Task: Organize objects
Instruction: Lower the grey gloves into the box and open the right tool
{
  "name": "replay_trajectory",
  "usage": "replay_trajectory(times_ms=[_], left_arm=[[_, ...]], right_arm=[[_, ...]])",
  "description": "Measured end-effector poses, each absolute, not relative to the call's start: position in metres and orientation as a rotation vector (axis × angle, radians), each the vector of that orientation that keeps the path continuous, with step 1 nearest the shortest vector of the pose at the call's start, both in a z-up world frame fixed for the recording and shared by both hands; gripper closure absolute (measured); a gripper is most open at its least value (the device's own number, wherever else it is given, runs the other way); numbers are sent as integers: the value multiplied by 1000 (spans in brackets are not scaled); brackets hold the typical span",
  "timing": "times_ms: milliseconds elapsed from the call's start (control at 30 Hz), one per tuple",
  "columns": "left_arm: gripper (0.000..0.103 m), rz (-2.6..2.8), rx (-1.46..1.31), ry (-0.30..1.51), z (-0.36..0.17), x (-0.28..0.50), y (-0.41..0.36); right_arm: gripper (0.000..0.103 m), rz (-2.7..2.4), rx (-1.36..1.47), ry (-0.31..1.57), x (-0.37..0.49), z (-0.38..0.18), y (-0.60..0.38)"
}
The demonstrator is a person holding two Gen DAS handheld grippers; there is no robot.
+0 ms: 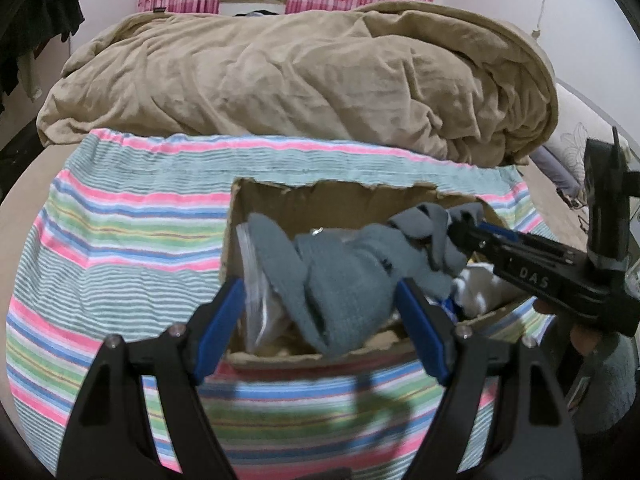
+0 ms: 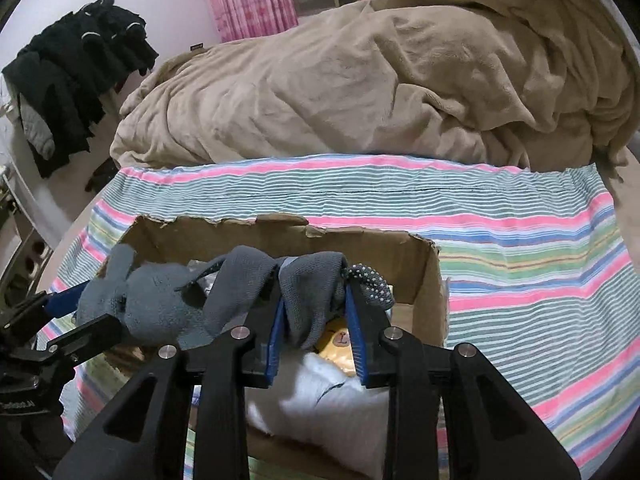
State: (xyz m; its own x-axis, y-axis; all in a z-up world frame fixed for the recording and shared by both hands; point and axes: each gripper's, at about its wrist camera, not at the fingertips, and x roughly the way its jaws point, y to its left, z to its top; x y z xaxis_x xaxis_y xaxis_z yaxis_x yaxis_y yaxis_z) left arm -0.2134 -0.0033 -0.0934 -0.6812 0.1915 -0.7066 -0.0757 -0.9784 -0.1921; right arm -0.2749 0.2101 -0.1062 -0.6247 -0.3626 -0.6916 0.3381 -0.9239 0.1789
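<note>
A grey knitted glove hangs over an open cardboard box on a striped towel. My left gripper has its blue pads on either side of the glove's thick end and is shut on it. My right gripper is shut on the glove's thinner end; it shows at the right of the left wrist view. The glove stretches between both grippers above the box. The left gripper shows at the left of the right wrist view.
The box holds a clear plastic bag, white cloth and a yellow item. The striped towel covers the bed. A tan blanket is heaped behind. Black clothes hang at the left wall.
</note>
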Motion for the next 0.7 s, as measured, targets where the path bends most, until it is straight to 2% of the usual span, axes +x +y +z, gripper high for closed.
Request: replay_trajectory(times_ms=[67,133,200,700], left_arm=[[24,2742,-1175,-231,-91,-211,-4],[24,2751,-1164,-229,-86,-207,-4],[24,2758,-1148,-226,-80,-201,-5],[24,2775,-1073,-238,-43,-139,-6]], right_arm=[[64,-2522,1093,-60,-274,-107,212],[45,-2536,1086,-50,-271,-105,212],[36,-2539,1072,-55,-267,-102,212],[36,-2563,982,-47,-202,-62,217]])
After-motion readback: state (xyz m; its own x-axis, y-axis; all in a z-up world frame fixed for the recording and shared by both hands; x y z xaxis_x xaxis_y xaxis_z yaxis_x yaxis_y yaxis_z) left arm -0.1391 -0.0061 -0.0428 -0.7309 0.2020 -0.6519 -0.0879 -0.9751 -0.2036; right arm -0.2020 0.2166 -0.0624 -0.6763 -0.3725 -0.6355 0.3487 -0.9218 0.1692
